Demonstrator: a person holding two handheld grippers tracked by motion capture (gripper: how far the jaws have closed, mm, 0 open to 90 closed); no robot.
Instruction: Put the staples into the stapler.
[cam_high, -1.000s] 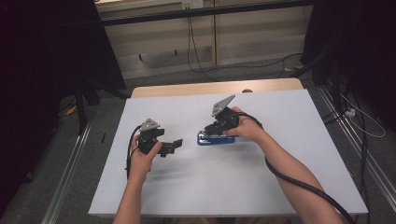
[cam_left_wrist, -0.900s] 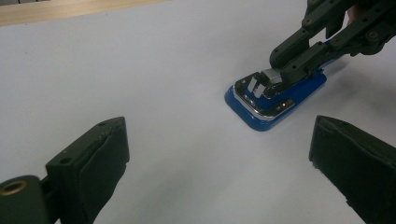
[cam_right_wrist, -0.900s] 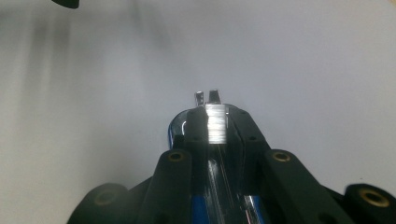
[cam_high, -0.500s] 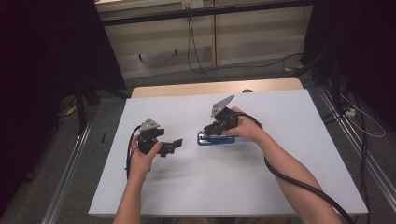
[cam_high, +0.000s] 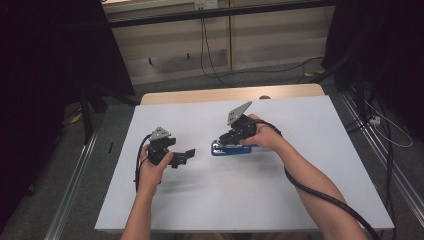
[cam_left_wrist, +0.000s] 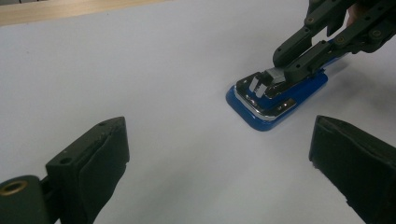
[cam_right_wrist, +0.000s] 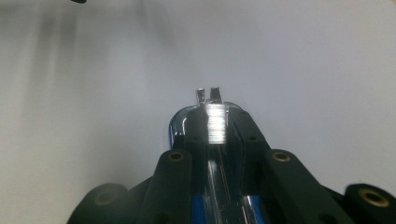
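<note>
On the white table (cam_high: 310, 195), near its middle, a blue stapler (cam_left_wrist: 275, 100) lying flat with its chromed nose towards the left gripper (cam_high: 186, 156). Pinched from both sides by the right gripper (cam_high: 223, 142) — jaws drawn narrow along the metal top arm, pads pressing on it, as seen from the right gripper view where the bright staple strip (cam_right_wrist: 215, 122) runs up between the two black fingers (cam_right_wrist: 194, 128). Probably held so to keep the body from sliding, or to work the top arm. Left gripper parked just beside the stapler, apart from it, jaws spread wide and empty, aimed at the nose — likely waiting to take the free end. Base flat on the table, nothing under the nose. Cable (cam_high: 320, 192) trailing back along the right forearm, clear of the work.
</note>
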